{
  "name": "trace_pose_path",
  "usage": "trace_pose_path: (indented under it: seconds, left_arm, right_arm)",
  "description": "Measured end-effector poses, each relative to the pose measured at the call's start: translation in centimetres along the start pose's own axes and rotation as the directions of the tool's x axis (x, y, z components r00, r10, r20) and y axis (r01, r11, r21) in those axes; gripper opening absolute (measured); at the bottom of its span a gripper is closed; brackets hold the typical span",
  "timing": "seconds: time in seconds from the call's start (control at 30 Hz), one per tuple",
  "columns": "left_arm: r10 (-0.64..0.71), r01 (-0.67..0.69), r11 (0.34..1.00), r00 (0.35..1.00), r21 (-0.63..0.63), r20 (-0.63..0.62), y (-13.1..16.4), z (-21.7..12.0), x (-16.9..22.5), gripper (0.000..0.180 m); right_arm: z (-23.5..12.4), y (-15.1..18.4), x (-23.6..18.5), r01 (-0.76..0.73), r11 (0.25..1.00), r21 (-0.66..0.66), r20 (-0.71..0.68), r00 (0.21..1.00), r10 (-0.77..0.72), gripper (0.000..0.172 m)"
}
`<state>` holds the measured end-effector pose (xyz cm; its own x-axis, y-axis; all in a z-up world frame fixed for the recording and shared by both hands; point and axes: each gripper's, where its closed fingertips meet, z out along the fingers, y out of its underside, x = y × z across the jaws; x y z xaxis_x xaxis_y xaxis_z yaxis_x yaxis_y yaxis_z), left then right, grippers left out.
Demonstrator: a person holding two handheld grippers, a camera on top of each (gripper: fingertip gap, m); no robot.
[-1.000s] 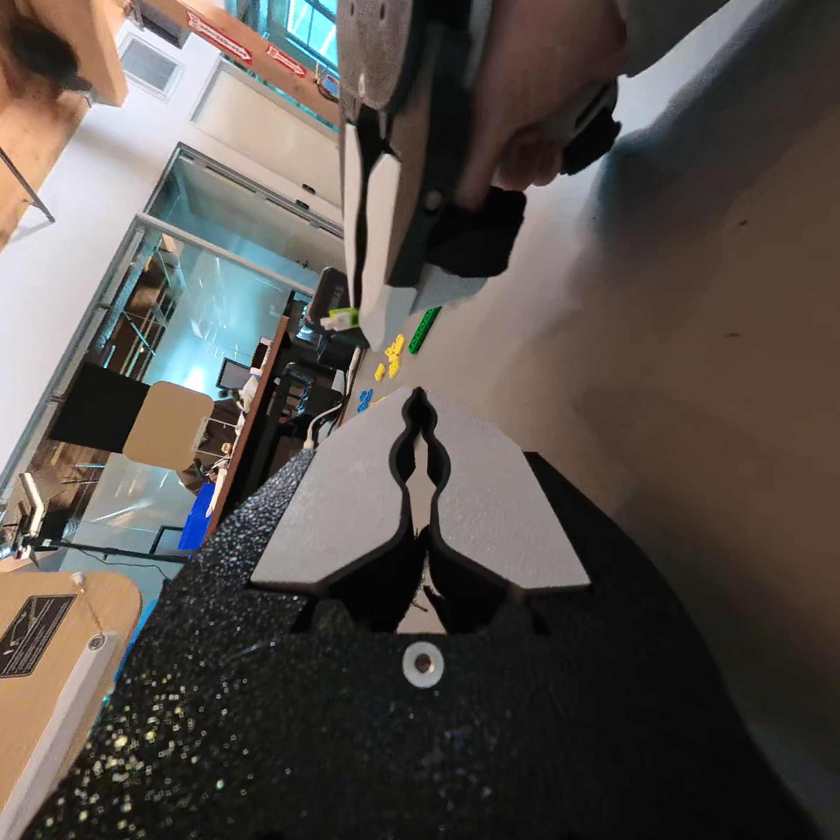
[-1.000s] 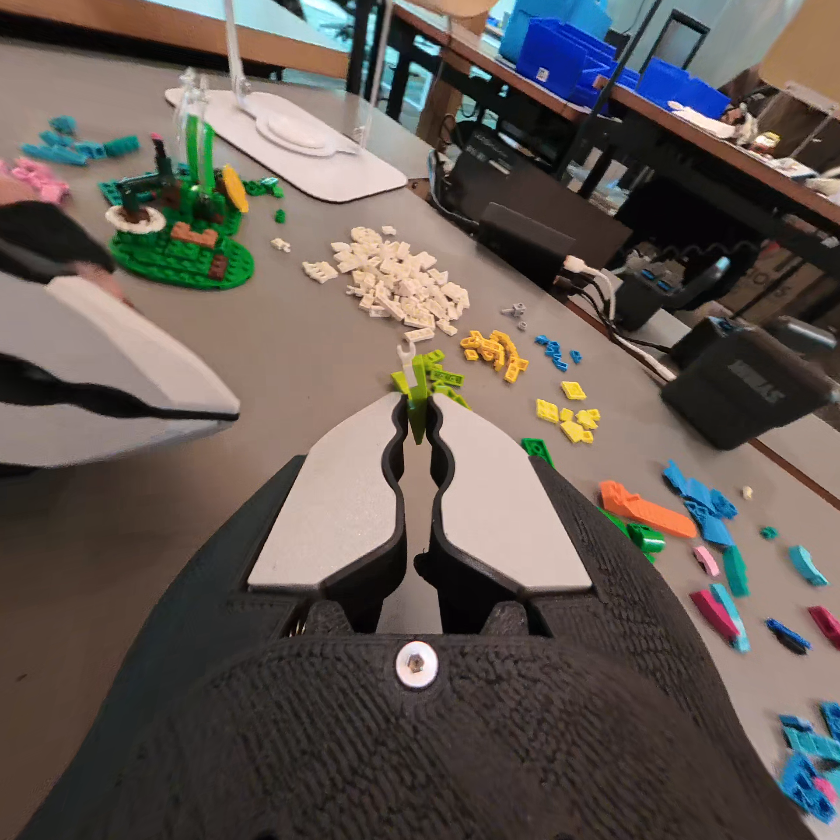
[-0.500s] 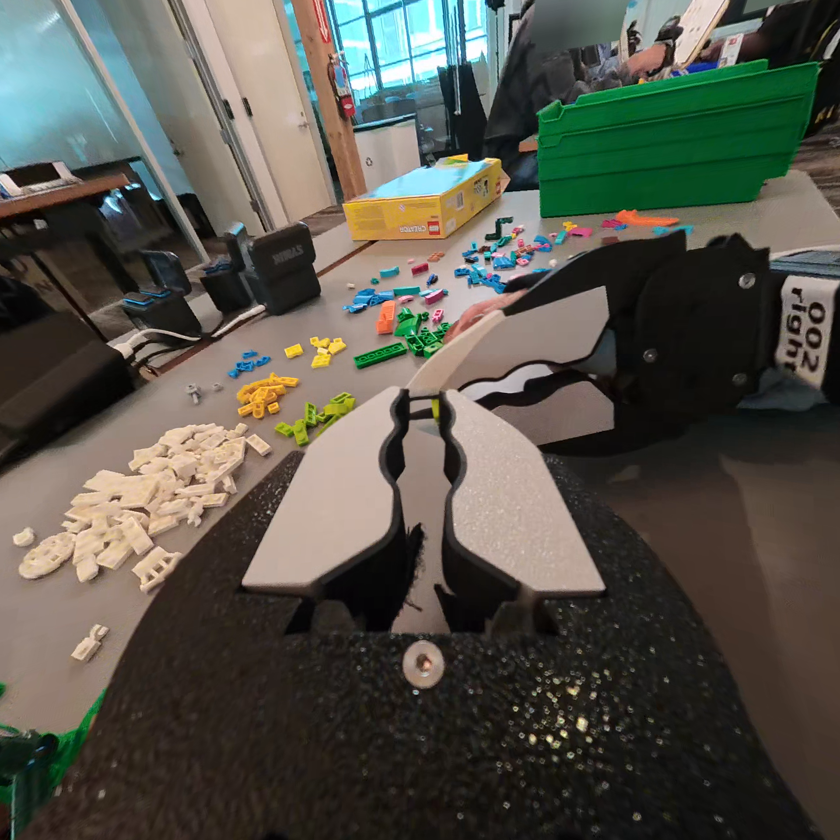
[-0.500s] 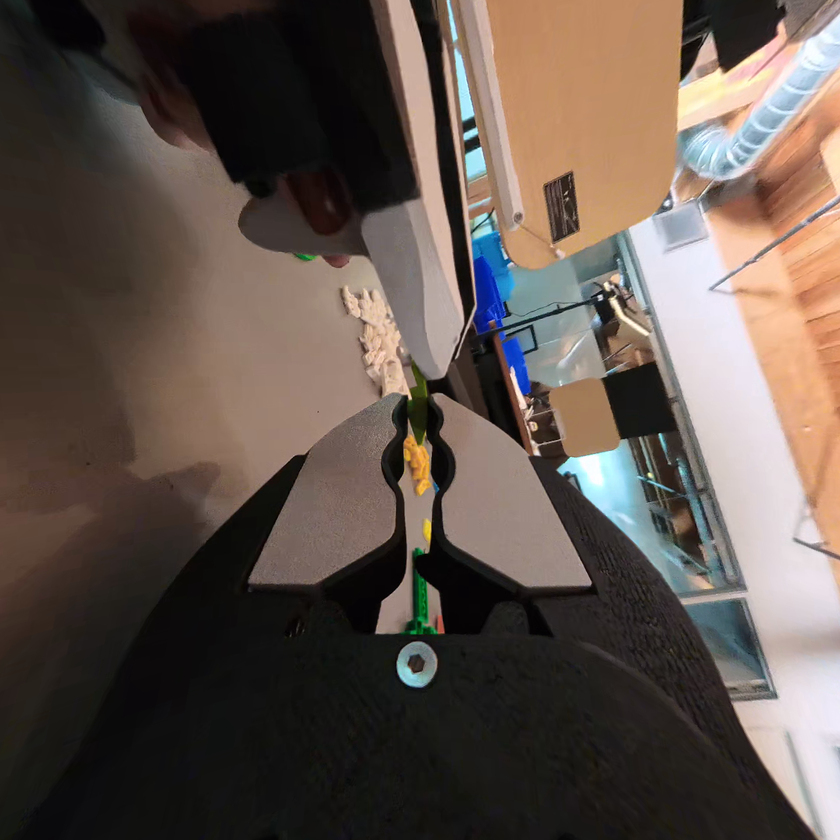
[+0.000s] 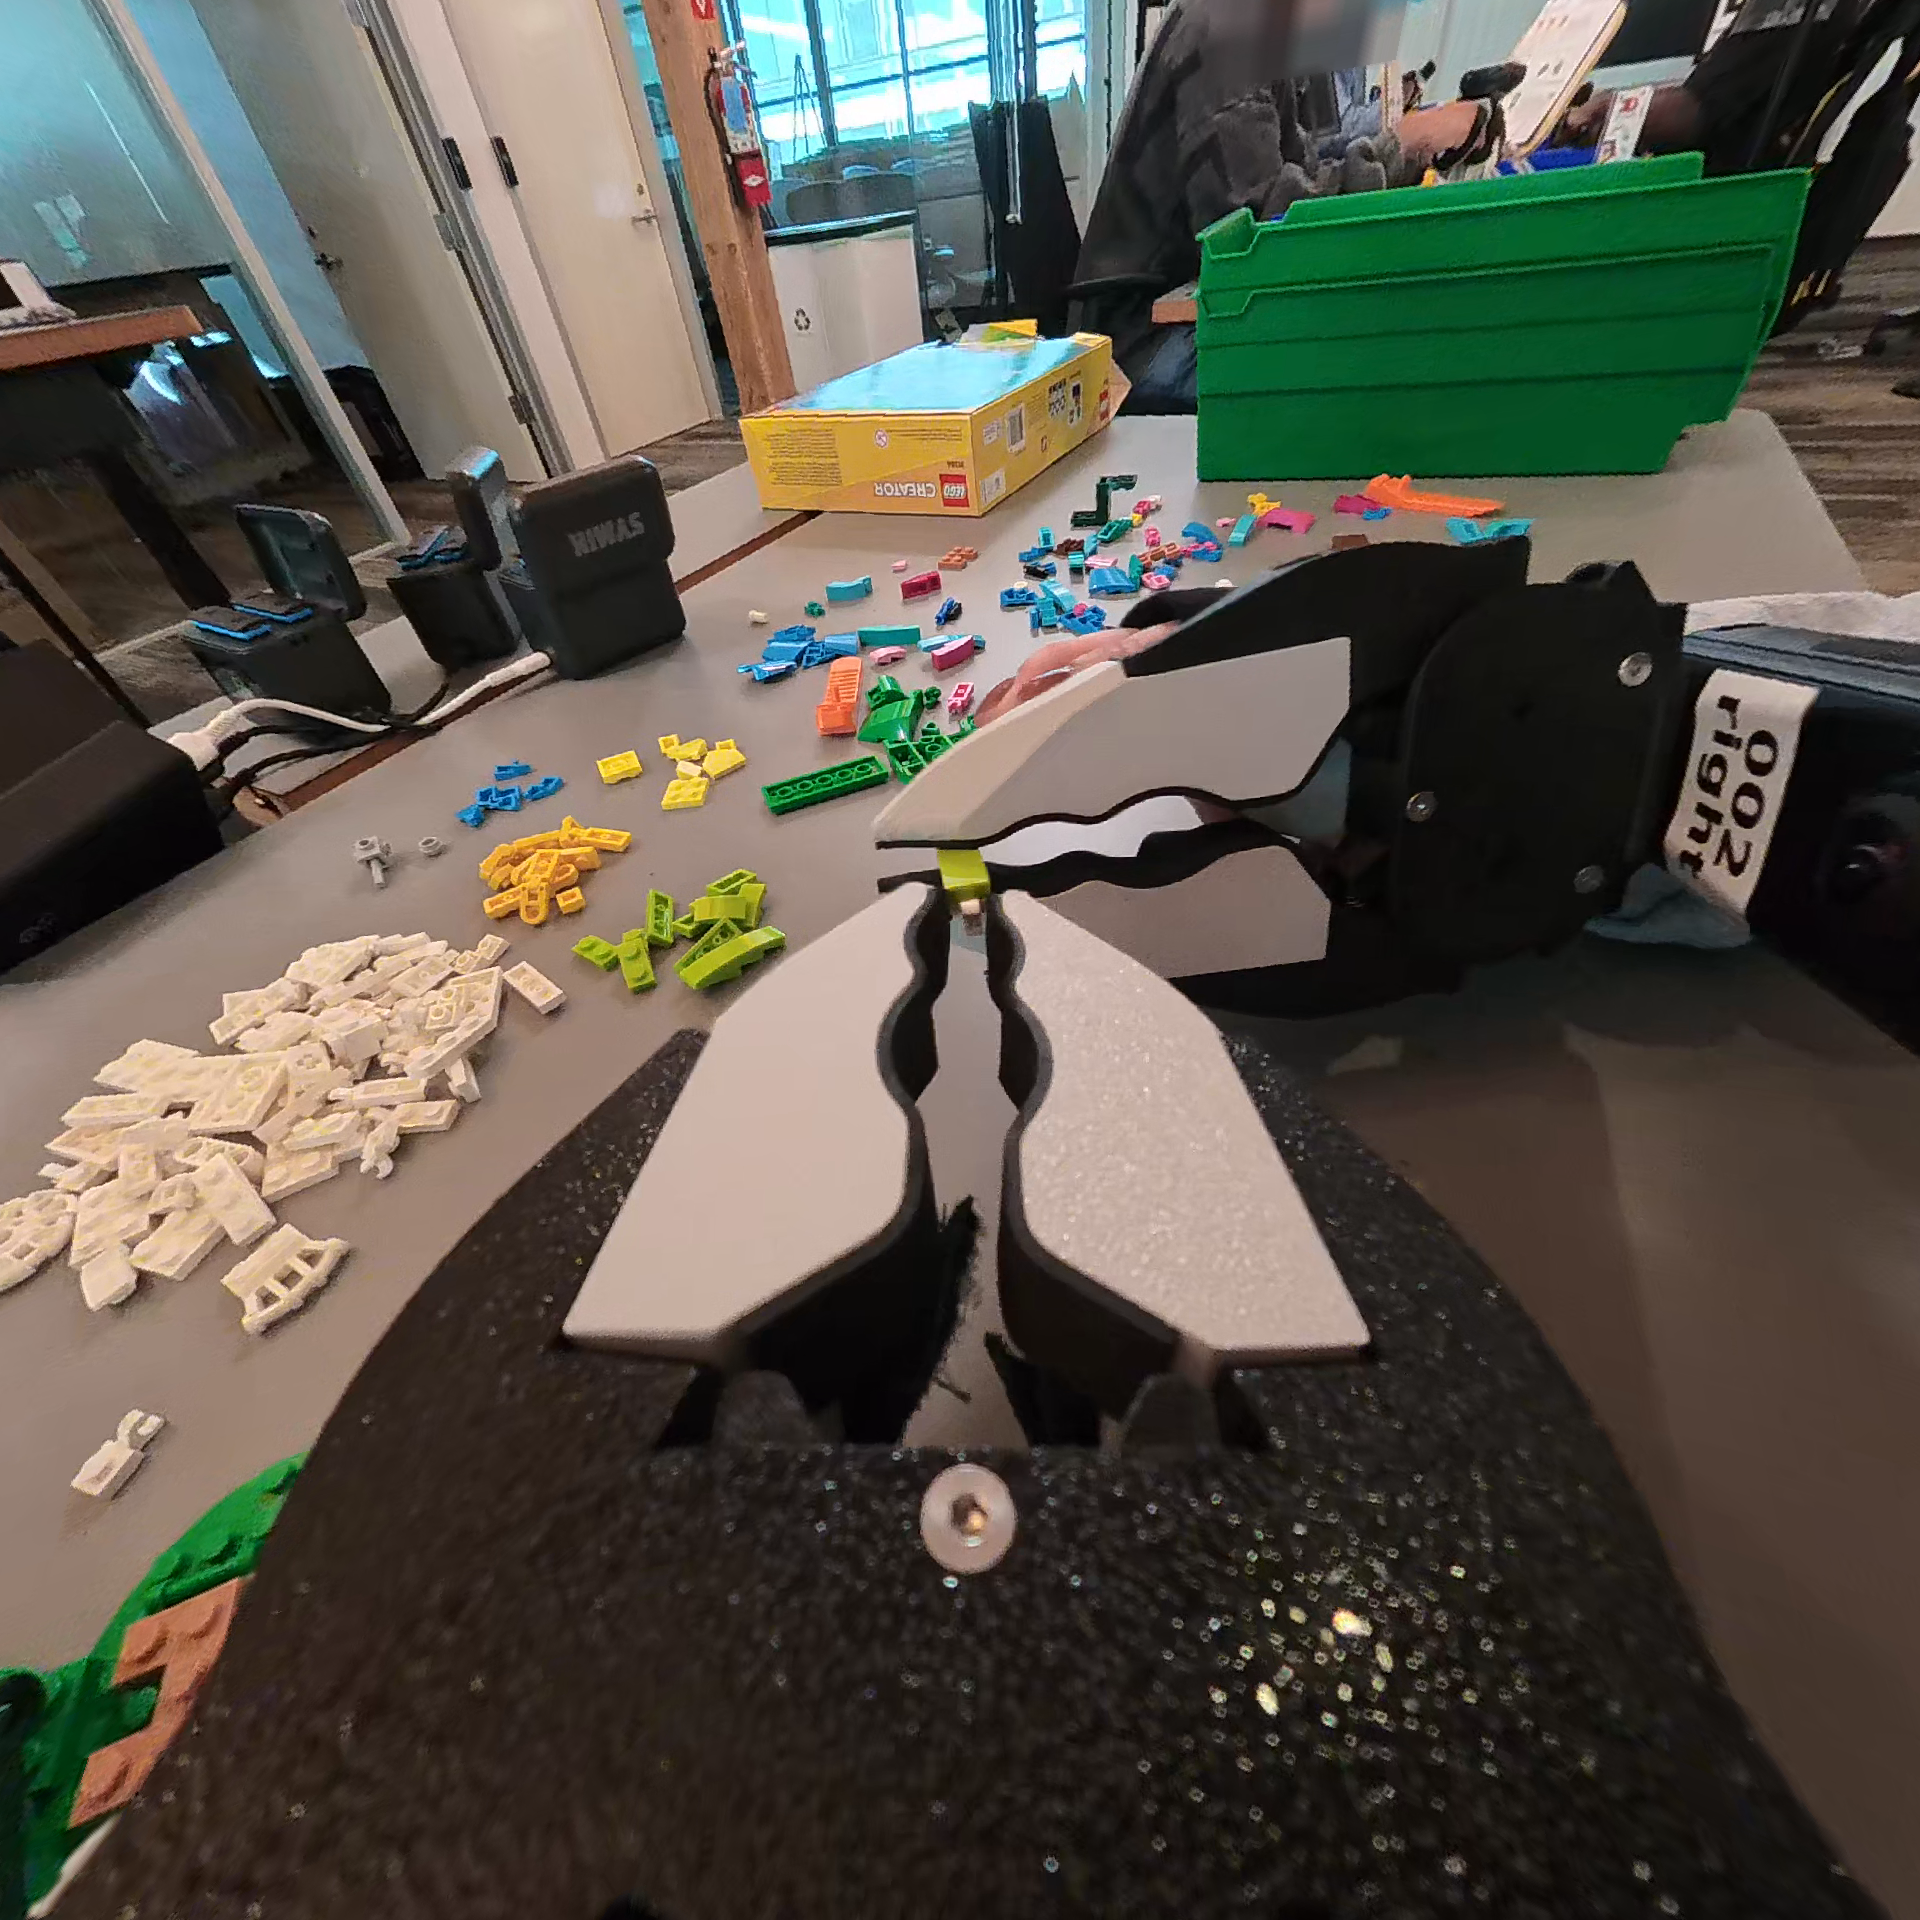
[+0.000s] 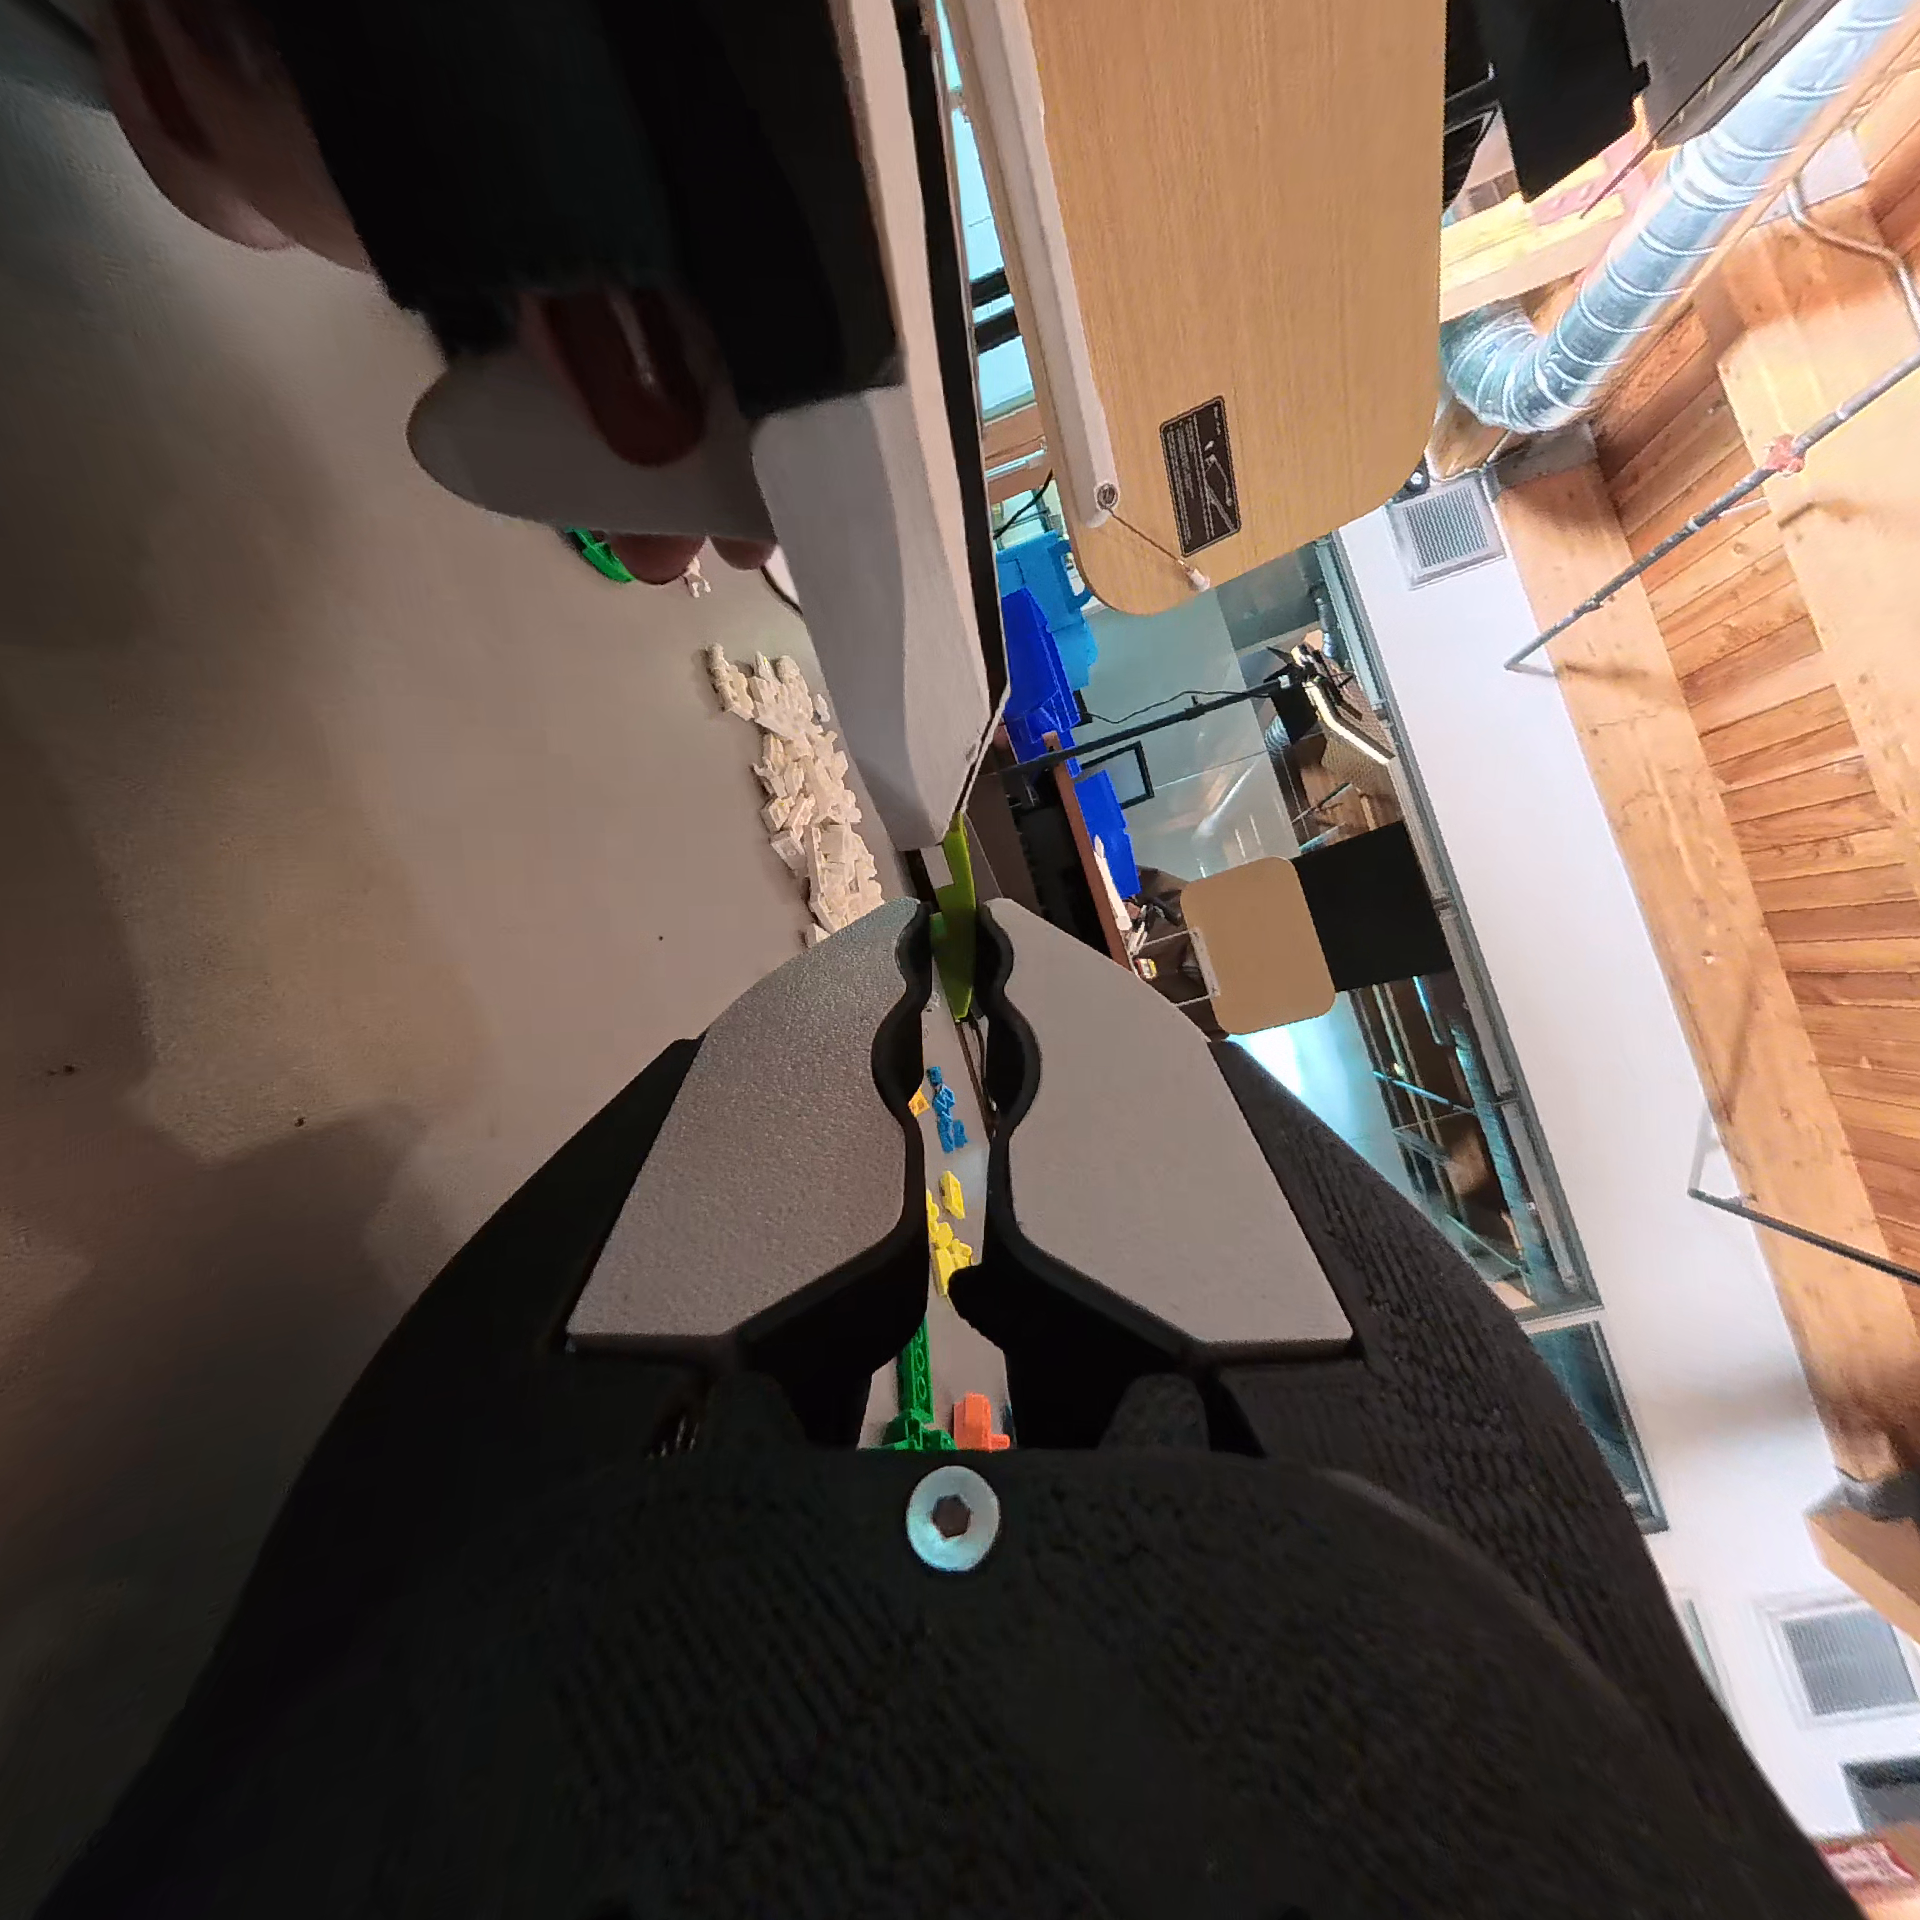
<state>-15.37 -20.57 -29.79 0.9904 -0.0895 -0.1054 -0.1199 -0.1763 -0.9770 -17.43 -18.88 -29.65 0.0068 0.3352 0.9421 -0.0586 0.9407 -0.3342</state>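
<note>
My right gripper (image 6: 956, 914) is shut on a thin lime green brick (image 6: 961, 945), turned on its side. In the left wrist view it reaches in from the right (image 5: 935, 857), with the lime brick (image 5: 961, 873) pinched at its tips. My left gripper (image 5: 966, 909) meets it tip to tip and is shut on a small white piece (image 5: 972, 916) that sits against the lime brick. Both are held above the grey table (image 5: 1558, 1195). In the right wrist view one of the left gripper's fingers (image 6: 894, 675) comes down from above onto the lime brick.
Sorted brick piles lie on the table: white (image 5: 239, 1091), lime (image 5: 696, 935), orange-yellow (image 5: 545, 868), yellow (image 5: 686, 764), blue (image 5: 504, 795), mixed colours farther back. A yellow box (image 5: 935, 436), stacked green bins (image 5: 1475, 322) and black chargers (image 5: 592, 566) stand behind. A green build (image 5: 104, 1662) is at lower left. Only a small space, under 4 cm, lies between the two pairs of fingers.
The left gripper's jaws have narrowed onto the white piece at the lime brick. The right gripper has kept the lime brick and rolled onto its side; the two grippers have come tip to tip.
</note>
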Motion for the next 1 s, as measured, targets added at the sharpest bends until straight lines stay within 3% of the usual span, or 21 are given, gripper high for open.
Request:
trace_pose_path:
  seconds: [0.2,0.3,0.4,0.67,0.87,0.93,1.0]
  left_arm:
    - [-0.010,0.009,0.999,1.000,-0.041,-0.012,0.3,0.1,0.0,0.003]
    - [0.031,-0.034,0.998,0.998,-0.053,-0.059,0.3,0.1,0.9,0.002]
    - [0.078,-0.082,0.994,0.995,-0.071,-0.055,0.6,0.3,1.2,0.001]
    - [0.064,-0.064,0.998,0.998,-0.028,0.003,0.3,0.6,0.3,0.002]
    - [0.065,-0.065,0.998,0.998,-0.024,0.019,0.2,0.7,0.1,0.002]
    - [0.156,-0.153,0.981,0.987,-0.123,0.019,1.6,0.9,0.2,0.000]
    - [0.304,-0.298,0.944,0.952,-0.143,0.019,2.1,1.0,1.1,0.000]
  right_arm:
    - [0.0,0.0,-0.1,0.014,1.000,0.001,-0.002,1.000,-0.014,0.007]
    - [0.2,0.0,0.0,0.067,0.998,-0.010,-0.023,0.997,-0.067,0.017]
    - [0.2,0.4,-0.4,0.092,0.995,-0.037,-0.006,0.996,-0.093,0.003]
    - [0.3,0.7,-0.2,-0.241,0.963,-0.121,0.031,0.969,0.246,0.003]
    - [0.4,0.9,-0.3,-0.291,0.947,-0.140,-0.002,0.956,0.293,0.002]
    - [0.1,1.4,1.7,-0.370,0.921,-0.120,-0.110,0.927,0.359,0.000]
    - [-0.1,3.2,2.2,-0.517,0.842,-0.150,-0.131,0.855,0.502,0.000]
